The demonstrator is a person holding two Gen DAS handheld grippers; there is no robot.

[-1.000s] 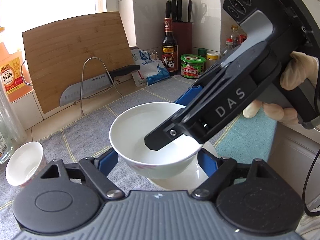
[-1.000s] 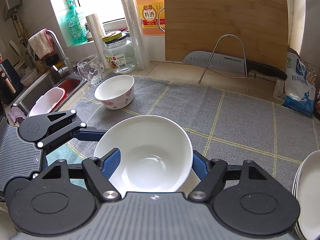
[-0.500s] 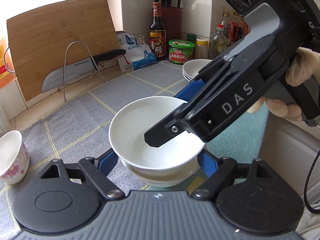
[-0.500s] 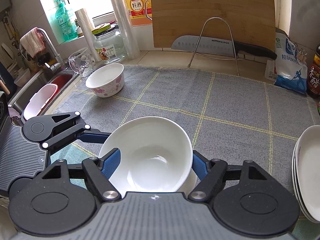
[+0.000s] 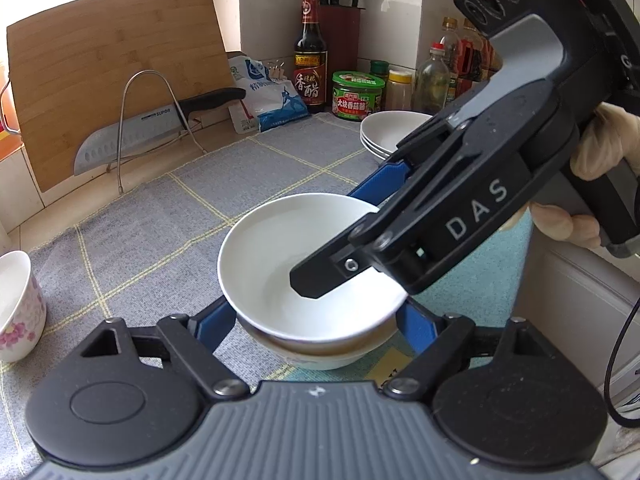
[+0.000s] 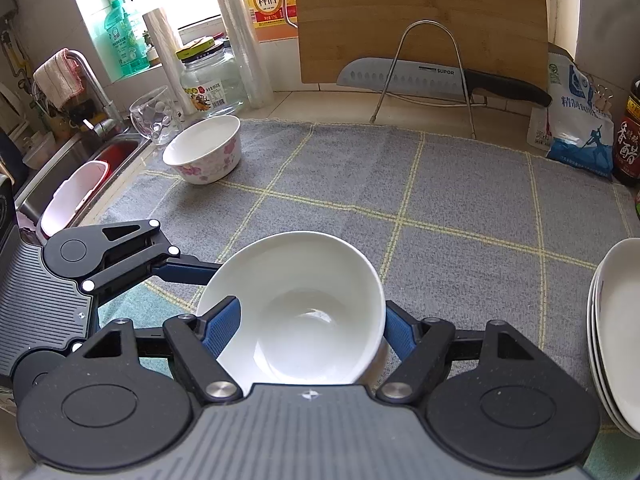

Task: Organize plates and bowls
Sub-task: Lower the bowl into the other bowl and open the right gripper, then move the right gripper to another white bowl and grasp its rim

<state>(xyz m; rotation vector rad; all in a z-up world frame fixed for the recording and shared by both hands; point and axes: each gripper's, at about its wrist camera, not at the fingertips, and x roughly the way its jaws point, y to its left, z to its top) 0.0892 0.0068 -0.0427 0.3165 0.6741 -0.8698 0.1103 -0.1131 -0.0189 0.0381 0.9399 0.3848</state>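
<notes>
A plain white bowl (image 5: pixel 280 256) sits nested on a lower bowl (image 5: pixel 320 356) near the counter's front edge. My left gripper (image 5: pixel 312 320) has its blue fingers on both sides of the lower bowl; contact is hidden. My right gripper (image 6: pixel 312 328) has a blue finger (image 6: pixel 222 326) on each side of the white bowl (image 6: pixel 300 304); its body (image 5: pixel 460 208) reaches over the bowl. A floral bowl (image 6: pixel 204 152) stands at the far left of the mat. A stack of white plates (image 6: pixel 616 332) lies at the right.
A grey checked mat (image 6: pixel 440 208) covers the counter. A cutting board (image 6: pixel 420 20) and a knife on a wire rack (image 6: pixel 424 80) stand at the back. Bottles and jars (image 5: pixel 356 96) fill the back corner. The sink (image 6: pixel 80 168) is at the left.
Both grippers and the stacked bowls have moved to the right along the counter. The floral bowl and the cutting board have slid left in view, and the plate stack has come closer.
</notes>
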